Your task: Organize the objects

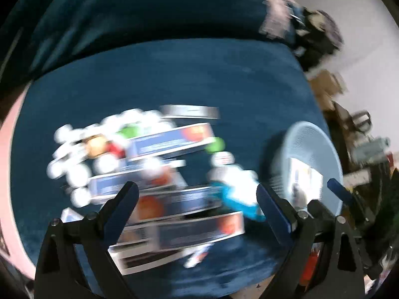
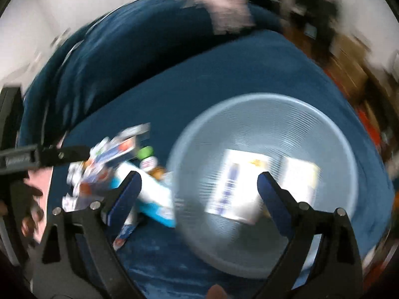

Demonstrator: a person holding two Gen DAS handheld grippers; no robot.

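Presently, a heap of boxes (image 1: 172, 191) is being catalogued on a blue cushion (image 1: 174, 74): flat cartons with dark blue faces and orange marks, stacked loosely and askew. White blister strips (image 1: 74, 154) are lying at the far left of the heap; a white-and-cyan pack (image 1: 239, 194) is lying at its right edge, just beside a basket (image 2: 261, 129). A small bottle with a green cap (image 1: 215, 144) is standing near that pack. All of it is blurred, so labels are not being read.

Handling, as judged: the cartons are being taken for light, stiff card, crushable if squeezed hard and slick on their printed faces. Hold is best taken across the narrow sides of the top carton, near its middle, so that the stack below is not being dragged. The blister strips are being judged thin and awkward to pinch flat.

The basket, pale blue and ribbed, is sitting on the cushion to the right of the heap; two white items (image 2: 237, 184) are already lying in it.

Left gripper (image 1: 197, 194): jaws are being held wide apart above the heap, nothing between the pads, nothing touched. Right gripper (image 2: 199, 186): jaws are likewise being held wide, over the basket's near-left rim, nothing gripped.
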